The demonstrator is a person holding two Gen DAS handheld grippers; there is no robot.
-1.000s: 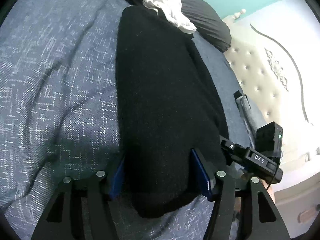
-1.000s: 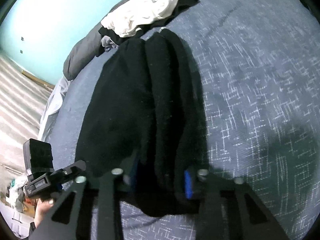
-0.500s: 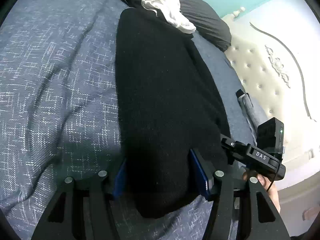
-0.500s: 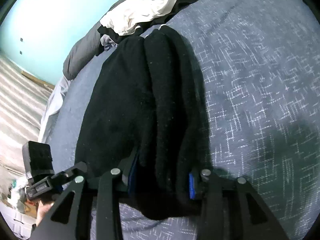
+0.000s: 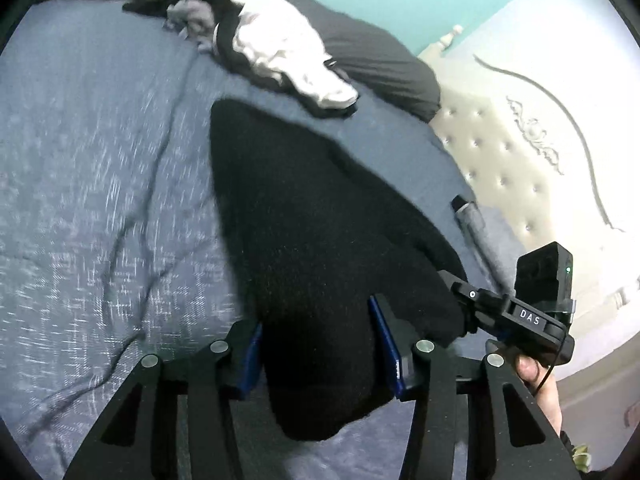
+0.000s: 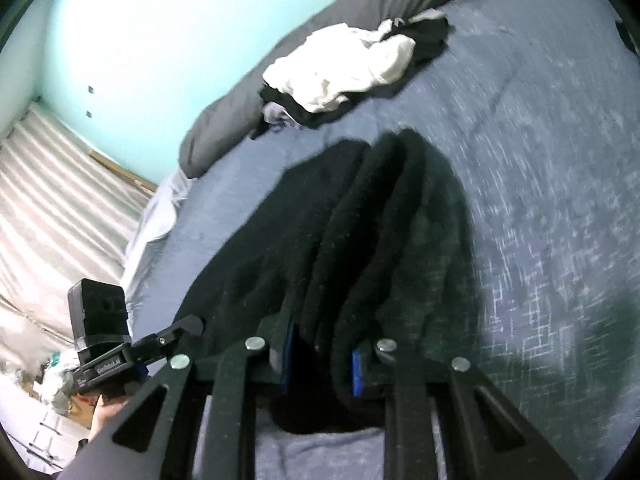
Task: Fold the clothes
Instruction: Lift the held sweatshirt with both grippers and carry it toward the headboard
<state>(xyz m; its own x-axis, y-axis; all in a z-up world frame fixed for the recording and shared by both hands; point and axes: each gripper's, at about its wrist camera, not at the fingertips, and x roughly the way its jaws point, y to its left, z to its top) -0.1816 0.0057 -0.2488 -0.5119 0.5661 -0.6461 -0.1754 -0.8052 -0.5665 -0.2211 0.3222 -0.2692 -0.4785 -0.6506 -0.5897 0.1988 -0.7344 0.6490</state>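
A black fleece garment (image 5: 304,240) is stretched lengthwise over the blue bedspread (image 5: 88,184), its near end bunched between both tools. My left gripper (image 5: 316,344) is shut on one part of that near end, blue pads pressing the cloth from both sides. My right gripper (image 6: 320,360) is shut on the same black garment (image 6: 340,232), where thick folds run away from the jaws. Each view shows the other gripper at its edge, the right gripper (image 5: 516,312) and the left gripper (image 6: 116,356). The far end of the garment hangs free above the bed.
A heap of white and black clothes (image 5: 280,52) lies beyond the garment near a dark grey pillow (image 5: 384,60). A tufted cream headboard (image 5: 512,160) stands to the right. The bed's edge and a striped floor (image 6: 52,200) show in the right wrist view.
Both grippers have pulled back and up with the black garment. Its far end no longer reaches the clothes heap, and a strip of bedspread now shows between them.
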